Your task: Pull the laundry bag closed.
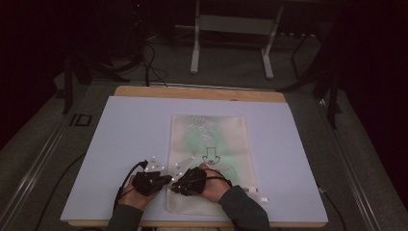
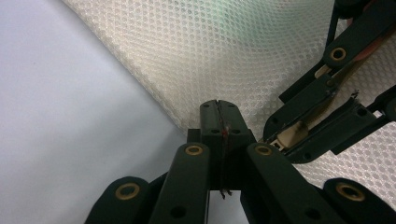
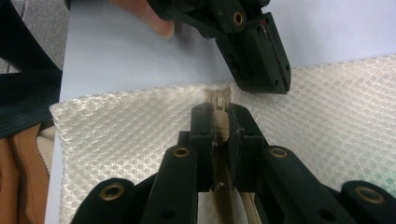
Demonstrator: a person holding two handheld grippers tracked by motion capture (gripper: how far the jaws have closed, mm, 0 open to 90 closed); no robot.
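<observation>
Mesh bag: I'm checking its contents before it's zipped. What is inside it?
Through the mesh bag a green item shows faintly. The weave blurs its shape, so what it is cannot be told.

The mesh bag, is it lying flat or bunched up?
Flat: the mesh bag lies spread on the white board, its edges straight.

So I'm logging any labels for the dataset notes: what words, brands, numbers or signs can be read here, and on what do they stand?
No text can be read.
Mesh bag: a dark outline figure with green behind it shows through in the high view; it looks like a drawing, too small and blurred to read as letters.
Left gripper and right gripper: no markings legible.
Floor left of the table: a small dark framed mark, unreadable.
</observation>
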